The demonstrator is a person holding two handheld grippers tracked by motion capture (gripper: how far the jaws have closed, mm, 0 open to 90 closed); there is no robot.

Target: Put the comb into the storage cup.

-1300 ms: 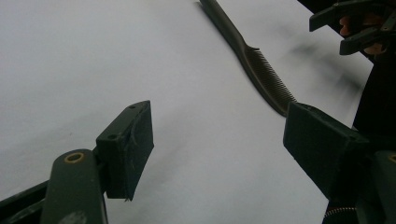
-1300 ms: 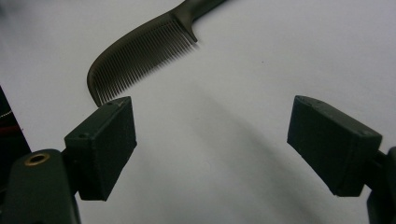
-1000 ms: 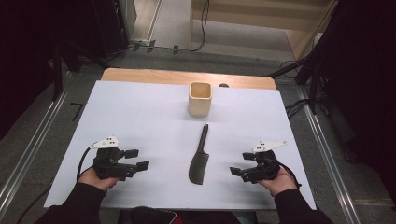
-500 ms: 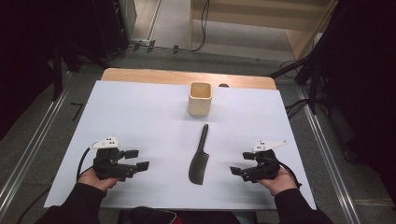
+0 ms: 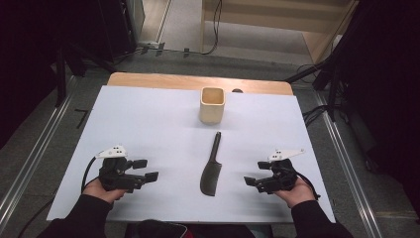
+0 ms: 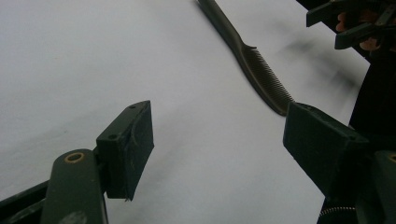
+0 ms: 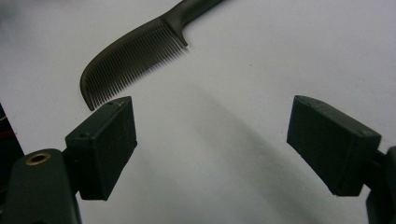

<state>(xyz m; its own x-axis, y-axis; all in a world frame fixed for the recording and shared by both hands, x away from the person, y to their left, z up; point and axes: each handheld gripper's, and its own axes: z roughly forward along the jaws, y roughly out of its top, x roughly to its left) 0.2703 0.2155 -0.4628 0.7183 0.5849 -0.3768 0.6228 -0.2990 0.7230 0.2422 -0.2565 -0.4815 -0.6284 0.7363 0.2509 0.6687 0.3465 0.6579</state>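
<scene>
A dark comb (image 5: 212, 165) lies flat on the white table cover (image 5: 148, 124), handle pointing away toward a small square wooden cup (image 5: 212, 104) that stands upright. My left gripper (image 5: 146, 169) rests near the front left, open, a hand's width left of the comb. My right gripper (image 5: 253, 179) sits open to the right of the comb's toothed end. In the left gripper view the comb (image 6: 254, 63) runs across the upper right beyond the jaws. The comb's teeth (image 7: 135, 56) show in the right gripper view just past the left jaw. Nothing lies between either pair of jaws.
The wooden table edge (image 5: 198, 82) shows behind the white cover. Metal rails (image 5: 34, 158) run along both sides, and cables (image 5: 317, 111) lie on the floor at the right. The other gripper (image 6: 355, 23) shows in the top right corner of the left gripper view.
</scene>
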